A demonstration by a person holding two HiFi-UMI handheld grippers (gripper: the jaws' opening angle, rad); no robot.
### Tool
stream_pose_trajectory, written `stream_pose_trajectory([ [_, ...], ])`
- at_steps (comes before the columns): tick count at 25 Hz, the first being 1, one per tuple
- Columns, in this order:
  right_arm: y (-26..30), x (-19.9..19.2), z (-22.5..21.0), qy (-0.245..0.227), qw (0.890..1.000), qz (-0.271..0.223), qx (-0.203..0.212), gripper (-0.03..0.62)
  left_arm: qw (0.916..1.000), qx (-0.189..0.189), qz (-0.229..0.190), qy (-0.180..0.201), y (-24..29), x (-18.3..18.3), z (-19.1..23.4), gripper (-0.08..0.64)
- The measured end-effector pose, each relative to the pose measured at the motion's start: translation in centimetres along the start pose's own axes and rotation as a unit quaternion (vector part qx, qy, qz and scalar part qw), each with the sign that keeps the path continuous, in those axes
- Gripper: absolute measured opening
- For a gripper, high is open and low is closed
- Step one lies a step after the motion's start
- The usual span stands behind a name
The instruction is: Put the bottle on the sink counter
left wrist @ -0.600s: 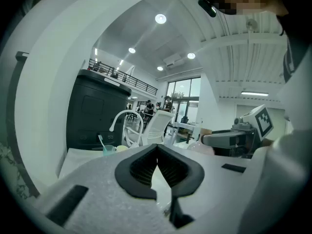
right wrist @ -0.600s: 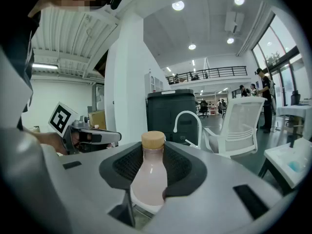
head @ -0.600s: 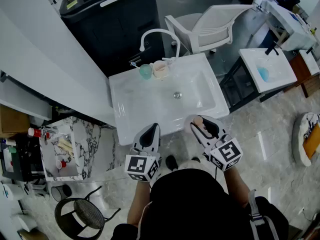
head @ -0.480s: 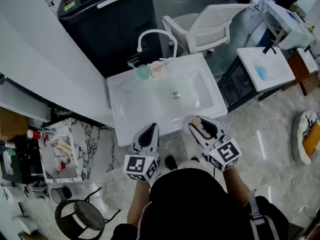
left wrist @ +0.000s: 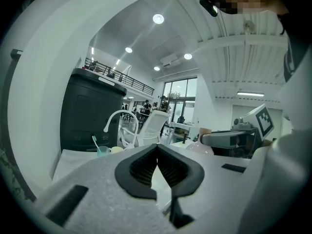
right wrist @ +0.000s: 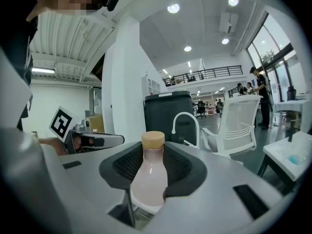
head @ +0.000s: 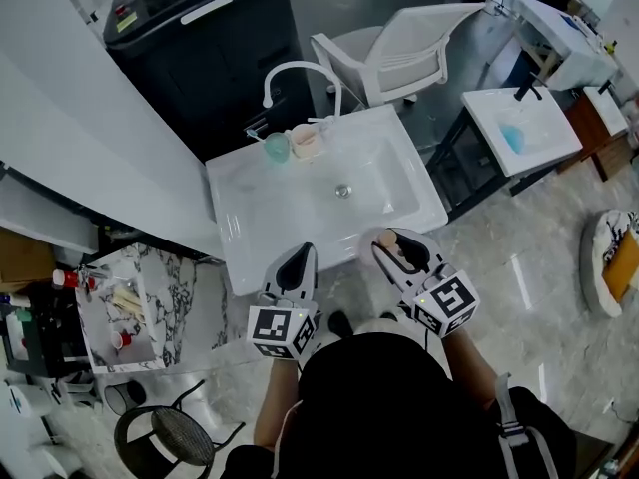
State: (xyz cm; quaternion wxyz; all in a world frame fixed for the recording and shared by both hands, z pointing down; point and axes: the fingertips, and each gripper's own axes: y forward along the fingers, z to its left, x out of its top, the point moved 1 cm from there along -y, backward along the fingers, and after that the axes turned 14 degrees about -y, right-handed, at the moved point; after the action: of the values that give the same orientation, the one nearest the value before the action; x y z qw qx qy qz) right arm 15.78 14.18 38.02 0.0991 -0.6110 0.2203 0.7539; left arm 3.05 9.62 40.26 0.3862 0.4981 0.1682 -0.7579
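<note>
Right gripper view: right gripper [right wrist: 150, 165] clasps bottle [right wrist: 148, 184] at waist, near sink [head: 240, 238].
Bottle: likely light, slippery.
Left gripper [left wrist: 157, 164]: closed, empty.

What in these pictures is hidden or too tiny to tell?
- Bottle: its base, in the right gripper view, is covered by the jaws; in the head view the right gripper hides all but its cap end.
- Sink: in the left gripper view, the left gripper blocks the basin.
- Items on the marble table: in the head view, too small to name.
</note>
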Motion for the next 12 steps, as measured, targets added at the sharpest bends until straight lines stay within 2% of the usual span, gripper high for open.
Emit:
stream_pose_trajectory([
  [12, 0.35, 0.37, -0.17, 0.001, 1.0, 0.005, -0.007, 0.132, 0.9998, -0.014, 0.015, 0.0, 0.08, -0.32, 0.09, 0.018],
])
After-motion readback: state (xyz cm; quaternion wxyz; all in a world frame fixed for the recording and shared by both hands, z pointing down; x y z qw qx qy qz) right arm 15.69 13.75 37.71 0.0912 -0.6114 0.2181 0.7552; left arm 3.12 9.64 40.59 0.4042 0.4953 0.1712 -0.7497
